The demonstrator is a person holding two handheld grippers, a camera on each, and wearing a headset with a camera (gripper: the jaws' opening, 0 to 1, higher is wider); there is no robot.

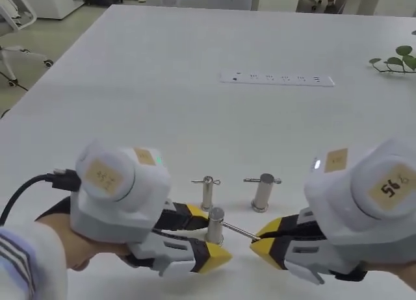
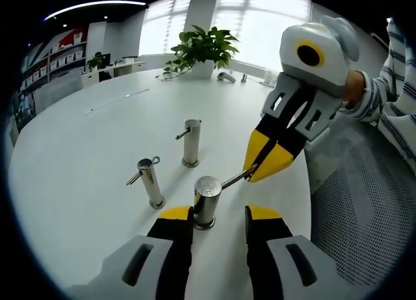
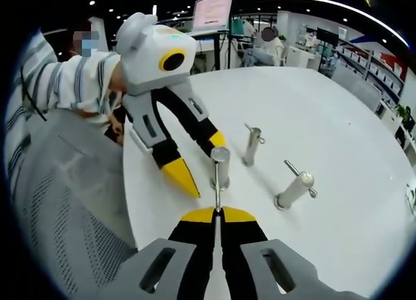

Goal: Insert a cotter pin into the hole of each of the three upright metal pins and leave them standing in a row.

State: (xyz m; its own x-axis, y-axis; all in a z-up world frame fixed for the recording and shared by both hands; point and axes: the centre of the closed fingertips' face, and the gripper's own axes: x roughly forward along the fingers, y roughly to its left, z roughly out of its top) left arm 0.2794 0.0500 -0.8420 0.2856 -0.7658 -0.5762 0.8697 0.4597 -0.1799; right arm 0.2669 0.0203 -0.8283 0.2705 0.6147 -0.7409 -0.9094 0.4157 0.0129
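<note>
3 metal pins [image 1: 215, 225] upright, cotter pin [image 1: 238, 231] at nearest

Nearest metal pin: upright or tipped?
Upright: the nearest metal pin stands on its base on the table between the left gripper's jaws.

Wide white table [image 1: 130, 105]; near its front edge the front pin [image 1: 215, 226] stands upright; just behind it the back-left pin [image 1: 207, 191] and back-right pin [image 1: 263, 193], both upright too; well beyond, a white power strip [image 1: 277, 78] lying flat; a potted plant [image 2: 201, 50] at the far end.
</note>
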